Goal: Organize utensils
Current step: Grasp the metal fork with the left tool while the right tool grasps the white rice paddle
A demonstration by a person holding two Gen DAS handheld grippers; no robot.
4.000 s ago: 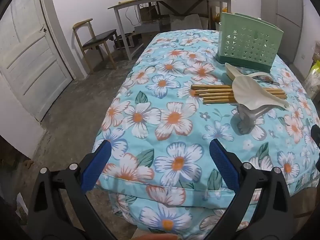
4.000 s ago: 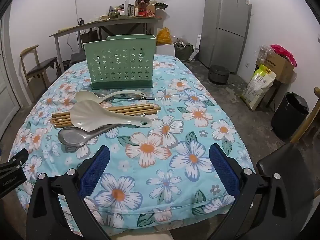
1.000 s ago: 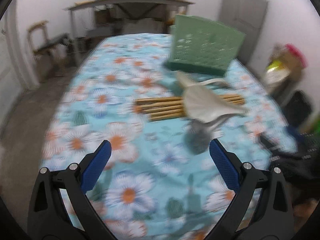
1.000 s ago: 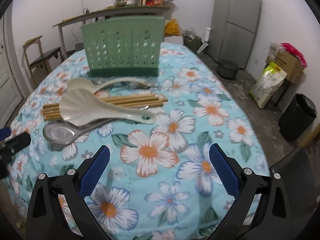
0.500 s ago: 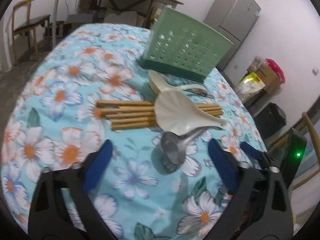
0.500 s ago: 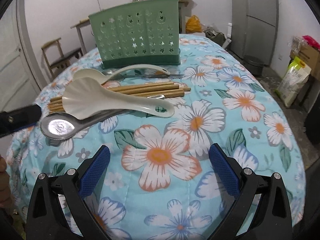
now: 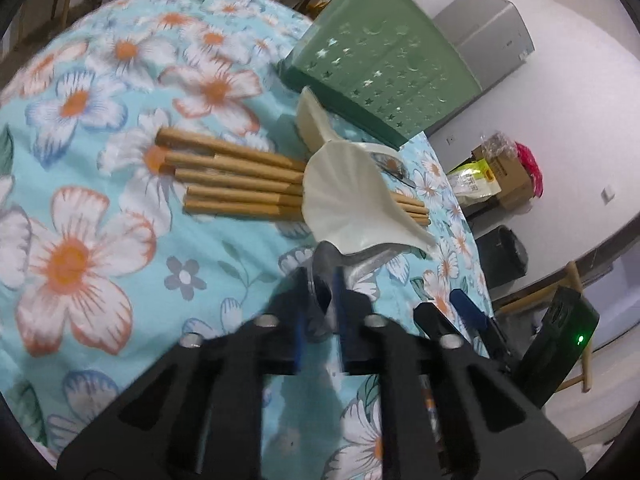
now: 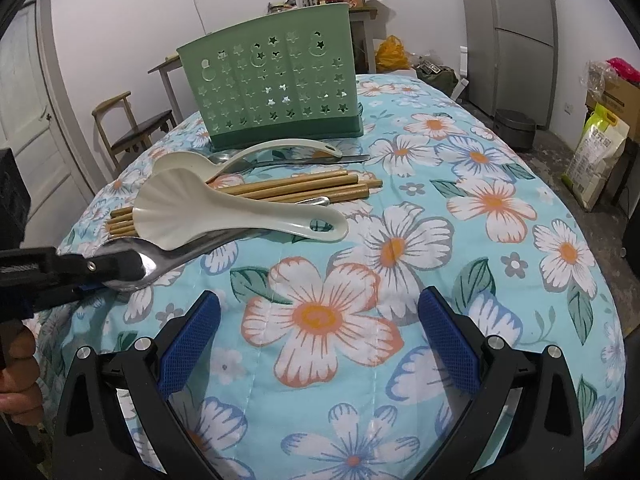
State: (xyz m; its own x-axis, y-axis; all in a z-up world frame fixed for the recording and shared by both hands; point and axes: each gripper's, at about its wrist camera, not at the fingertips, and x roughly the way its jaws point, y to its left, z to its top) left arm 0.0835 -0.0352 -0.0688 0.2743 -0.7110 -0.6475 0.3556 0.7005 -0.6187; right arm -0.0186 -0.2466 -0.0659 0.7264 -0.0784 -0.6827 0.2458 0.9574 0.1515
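Steel ladle clamped, left gripper angled down

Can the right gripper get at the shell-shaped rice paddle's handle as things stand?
Probably yes: right gripper is open over bare cloth, and the rice paddle lies topmost, its handle end pointing that way, nothing between.

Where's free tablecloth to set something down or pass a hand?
Free: the near half of the tablecloth, between the right gripper and the utensil pile, and the strip right of the green holder. Crowded: the chopsticks, white paddle and metal spoon overlap just before the holder.
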